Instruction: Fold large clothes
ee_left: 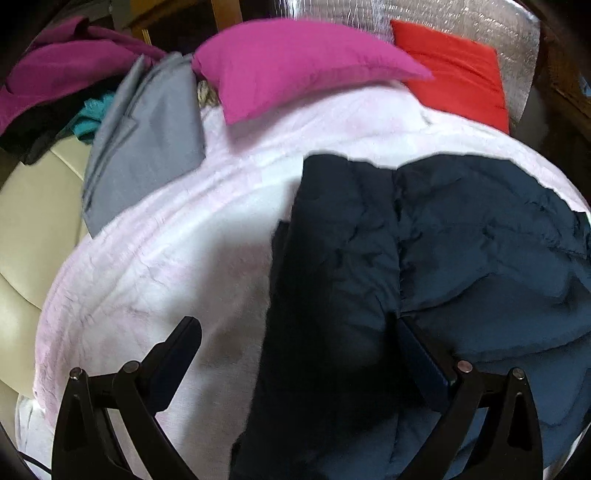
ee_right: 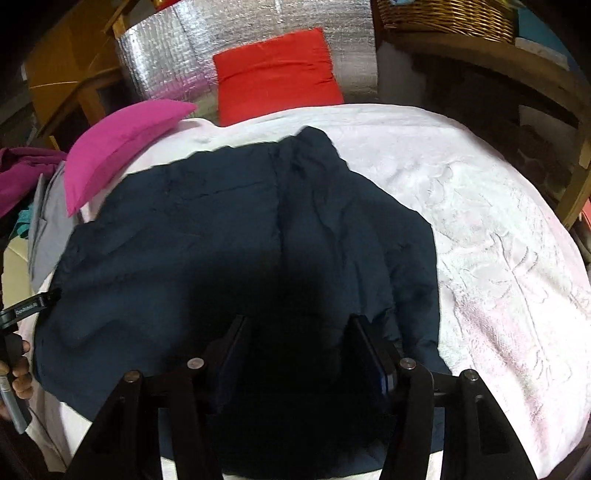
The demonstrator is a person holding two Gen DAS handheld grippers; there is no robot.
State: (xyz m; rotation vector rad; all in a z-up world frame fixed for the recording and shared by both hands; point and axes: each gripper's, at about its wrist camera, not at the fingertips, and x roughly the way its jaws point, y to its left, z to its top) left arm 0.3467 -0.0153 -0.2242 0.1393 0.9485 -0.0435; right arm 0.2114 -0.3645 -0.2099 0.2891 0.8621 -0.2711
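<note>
A dark navy padded jacket [ee_right: 236,236] lies spread on a pale pink blanket [ee_right: 498,236]; it also shows in the left wrist view [ee_left: 461,251]. My left gripper [ee_left: 299,328] is open, wide apart, hovering over the jacket's left edge, one finger over the blanket, the other over the jacket. My right gripper [ee_right: 299,325] is open just above the jacket's near middle, where the cloth is in deep shadow. The left gripper also shows at the left edge of the right wrist view [ee_right: 33,306], by the jacket's left side.
A magenta pillow [ee_left: 295,66] and a red pillow [ee_left: 461,77] lie at the bed's far end against a silver foil panel [ee_right: 221,40]. Grey cloth [ee_left: 147,140] and purple clothes [ee_left: 55,70] are piled at left. A wicker basket [ee_right: 447,14] stands on a wooden shelf at right.
</note>
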